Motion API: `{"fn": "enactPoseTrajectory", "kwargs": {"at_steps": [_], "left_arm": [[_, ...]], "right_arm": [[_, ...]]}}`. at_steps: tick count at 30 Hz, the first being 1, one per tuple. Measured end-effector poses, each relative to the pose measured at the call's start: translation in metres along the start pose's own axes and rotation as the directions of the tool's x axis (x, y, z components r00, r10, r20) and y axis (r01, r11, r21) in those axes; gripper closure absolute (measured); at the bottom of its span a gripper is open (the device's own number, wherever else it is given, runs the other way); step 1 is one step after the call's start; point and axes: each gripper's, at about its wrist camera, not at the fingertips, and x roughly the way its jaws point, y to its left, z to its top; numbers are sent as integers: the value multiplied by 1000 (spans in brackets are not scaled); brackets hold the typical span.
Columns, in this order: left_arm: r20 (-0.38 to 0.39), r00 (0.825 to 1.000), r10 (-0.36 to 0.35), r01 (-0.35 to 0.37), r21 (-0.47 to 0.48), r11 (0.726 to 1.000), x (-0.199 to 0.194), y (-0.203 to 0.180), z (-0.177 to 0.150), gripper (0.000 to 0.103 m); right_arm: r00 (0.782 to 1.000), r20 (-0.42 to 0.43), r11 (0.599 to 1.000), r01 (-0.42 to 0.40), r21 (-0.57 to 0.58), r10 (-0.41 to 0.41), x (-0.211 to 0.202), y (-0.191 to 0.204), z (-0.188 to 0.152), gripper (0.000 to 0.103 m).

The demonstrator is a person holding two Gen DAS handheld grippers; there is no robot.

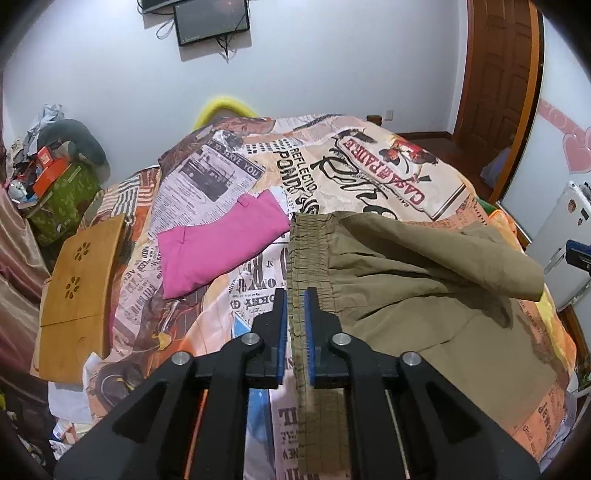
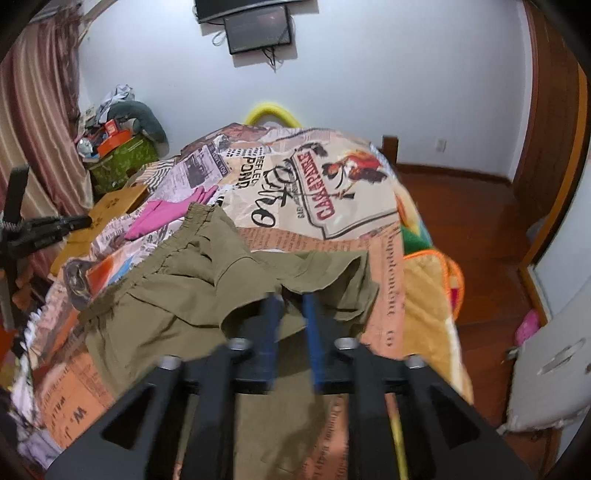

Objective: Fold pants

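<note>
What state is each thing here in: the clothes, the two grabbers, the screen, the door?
Olive pants: half folded on the bed, waistband between the left gripper's pads.
Pink garment: folded, lying flat.
Left gripper: slightly open around the waistband.
Right gripper: open, over the pants' hem.
Screen: dark.
Door: closed.

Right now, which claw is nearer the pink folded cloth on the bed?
Left. The left claw sits at the olive pants' waistband, just beside the pink cloth. The right claw is at the pants' far side, away from it.
</note>
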Motion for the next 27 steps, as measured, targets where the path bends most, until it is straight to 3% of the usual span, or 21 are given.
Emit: {"fn": "enactPoseTrajectory", "kwargs": {"at_steps": [1, 2, 4, 5, 11, 20, 27], "left_arm": [[-7, 1000, 0, 0, 2, 1000, 6, 0, 0, 82], [-13, 1000, 1, -1, 2, 1000, 11, 1, 1, 69], [-36, 999, 4, -4, -10, 1000, 27, 5, 4, 51], [-47, 999, 0, -1, -20, 1000, 35, 8, 7, 50], [-124, 991, -58, 49, -74, 996, 94, 22, 34, 49], [-193, 969, -152, 138, -84, 987, 189, 14, 74, 50], [-300, 932, -202, 179, -101, 979, 250, 12, 73, 59]], "right_arm": [[1000, 6, 1000, -4, 5, 4, 2, 1, -1, 57], [1000, 16, 1000, 0, 3, 0, 5, 2, -2, 49], [999, 29, 1000, 25, -15, -25, 12, 4, -3, 44], [999, 21, 999, 35, -19, -35, 19, 4, -2, 44], [999, -13, 998, 51, 34, -51, 51, -17, 8, 44], [998, -24, 991, 58, 116, -56, 83, -55, 24, 44], [999, -13, 984, 36, 175, -34, 90, -81, 20, 44]]}}
